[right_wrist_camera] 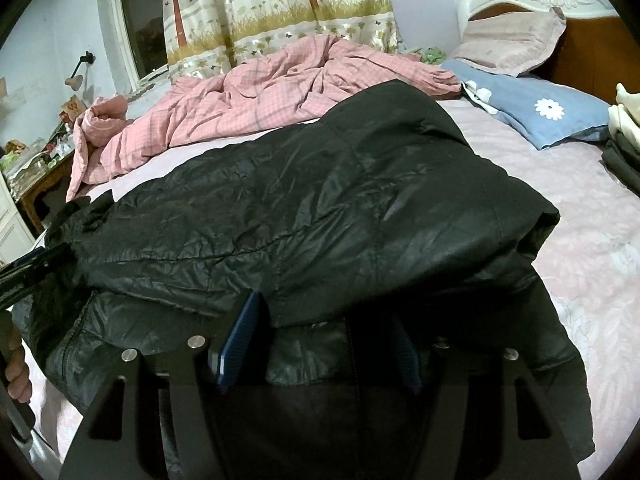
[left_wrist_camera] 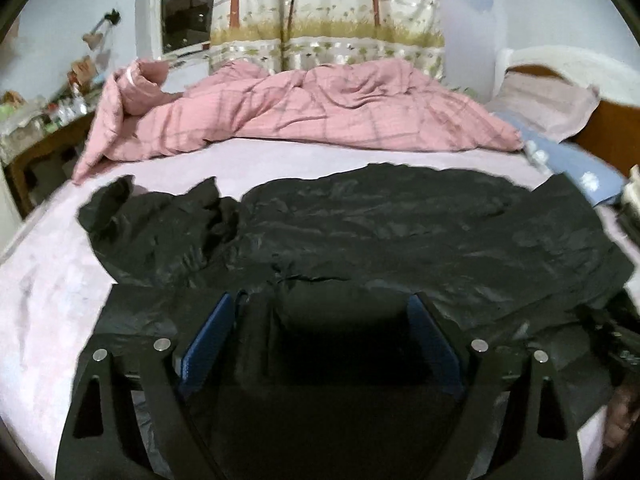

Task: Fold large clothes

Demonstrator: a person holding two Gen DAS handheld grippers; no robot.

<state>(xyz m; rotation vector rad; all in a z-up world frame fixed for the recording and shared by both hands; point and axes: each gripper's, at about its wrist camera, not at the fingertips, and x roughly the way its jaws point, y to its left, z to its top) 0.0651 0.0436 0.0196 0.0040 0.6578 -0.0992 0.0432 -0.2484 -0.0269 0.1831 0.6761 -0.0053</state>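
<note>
One crinkled glossy black jacket (right_wrist_camera: 304, 208), quilted

Black jacket (right_wrist_camera: 304, 200) near hem hidden behind right gripper (right_wrist_camera: 320, 344), right fingertip (right_wrist_camera: 404, 344) lost in shadow under jacket fold, folded clothes (right_wrist_camera: 624, 148) right of jacket cut by frame edge, desk clutter (left_wrist_camera: 48, 112) left of jacket blurred, unreadable

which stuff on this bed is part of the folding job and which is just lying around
Part of the job:
- black jacket
- left tool
- right tool

Just lying about:
- pink quilt
- blue flowered pillow
- pink pillow
- curtain
</note>
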